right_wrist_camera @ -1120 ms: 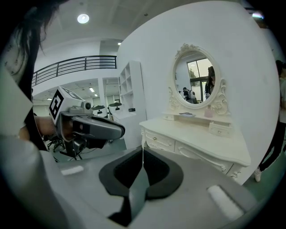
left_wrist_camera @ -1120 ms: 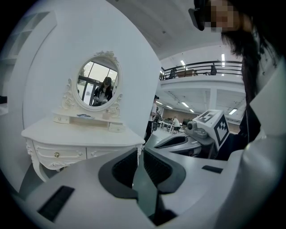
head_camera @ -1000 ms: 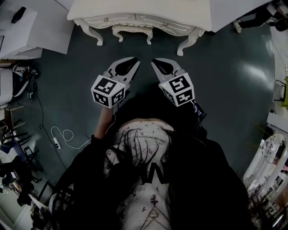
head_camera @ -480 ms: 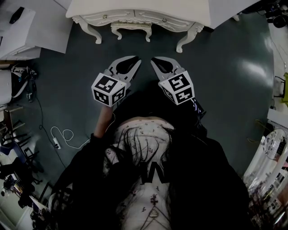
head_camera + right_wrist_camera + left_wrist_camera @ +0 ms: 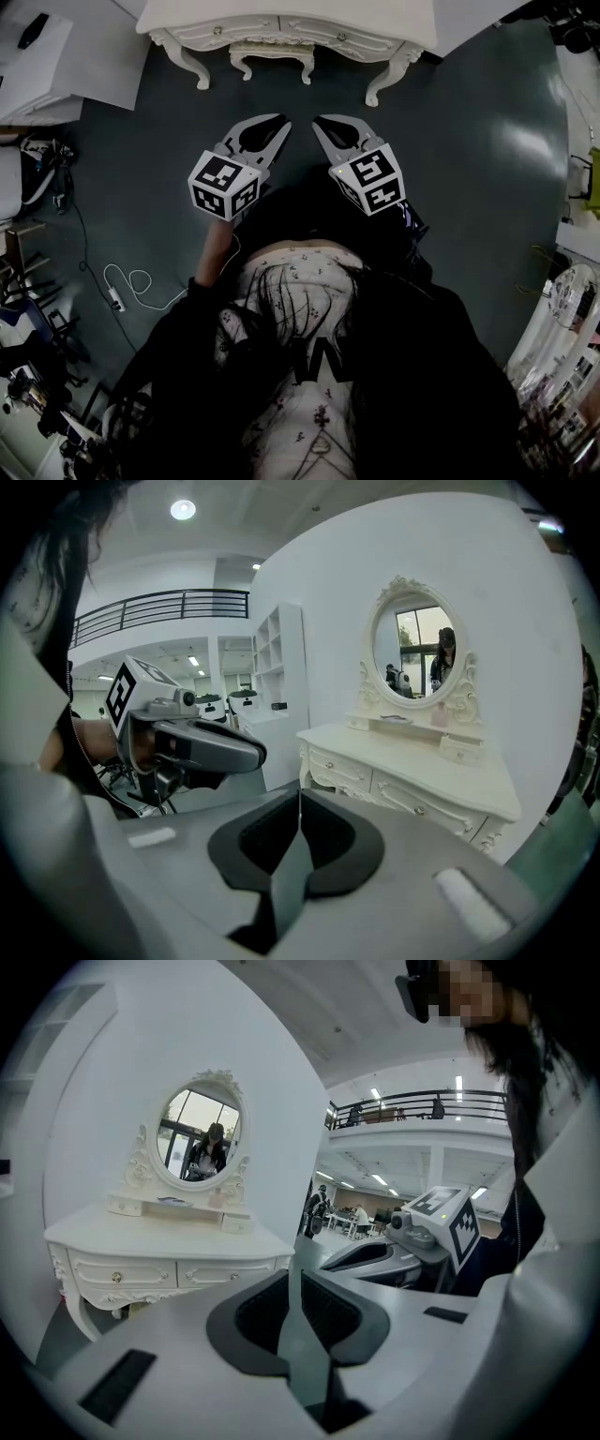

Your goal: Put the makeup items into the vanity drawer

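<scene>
The white vanity [image 5: 281,23] stands at the top of the head view, its front drawers [image 5: 117,1277] shut, with an oval mirror [image 5: 200,1138] above. Small items lie on its upper shelf [image 5: 412,720]; I cannot make them out. My left gripper [image 5: 278,125] and right gripper [image 5: 319,124] hover side by side over the dark floor, short of the vanity, both shut and empty. In the left gripper view its jaws [image 5: 293,1279] point at the vanity with the right gripper [image 5: 375,1255] beside them. The right gripper [image 5: 299,803] view shows the vanity [image 5: 412,771] to the right.
A small white stool [image 5: 272,56] sits under the vanity. A white cabinet [image 5: 56,66] stands at the upper left, and a cable with a power strip [image 5: 127,286] lies on the floor at left. Clutter lines both lower edges. A tall white shelf [image 5: 277,686] stands left of the vanity.
The vanity has slid slightly toward the top of the head view. Both grippers keep the same pose, shut and side by side.
</scene>
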{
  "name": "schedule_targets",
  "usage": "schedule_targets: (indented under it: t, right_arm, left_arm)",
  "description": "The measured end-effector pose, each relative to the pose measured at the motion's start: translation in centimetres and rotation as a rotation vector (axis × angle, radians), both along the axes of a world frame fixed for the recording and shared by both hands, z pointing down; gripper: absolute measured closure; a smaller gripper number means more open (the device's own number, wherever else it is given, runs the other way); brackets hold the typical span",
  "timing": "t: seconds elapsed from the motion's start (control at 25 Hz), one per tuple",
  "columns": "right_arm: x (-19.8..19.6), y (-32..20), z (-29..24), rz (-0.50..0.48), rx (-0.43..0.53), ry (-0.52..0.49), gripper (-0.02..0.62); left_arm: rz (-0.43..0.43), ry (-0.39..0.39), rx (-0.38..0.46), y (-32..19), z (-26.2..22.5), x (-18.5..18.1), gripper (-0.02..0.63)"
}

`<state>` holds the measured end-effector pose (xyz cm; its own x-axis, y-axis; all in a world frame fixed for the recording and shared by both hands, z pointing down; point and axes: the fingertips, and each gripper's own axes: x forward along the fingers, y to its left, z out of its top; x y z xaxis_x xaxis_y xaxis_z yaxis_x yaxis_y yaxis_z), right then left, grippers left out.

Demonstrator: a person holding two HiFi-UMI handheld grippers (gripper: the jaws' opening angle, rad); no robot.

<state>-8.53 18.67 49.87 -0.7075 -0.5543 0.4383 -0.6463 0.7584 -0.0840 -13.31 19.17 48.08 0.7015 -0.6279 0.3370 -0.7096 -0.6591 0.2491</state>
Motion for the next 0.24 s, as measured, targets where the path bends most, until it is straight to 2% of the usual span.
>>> schedule_targets:
  t: [0.24]
  right_arm:
    - [-0.34,0.21,-0.06,0.0,0.007,0.011,0.577]
  left_arm:
    - [0.002,0.007,0.003,0.29,0.05,-0.37,0.565]
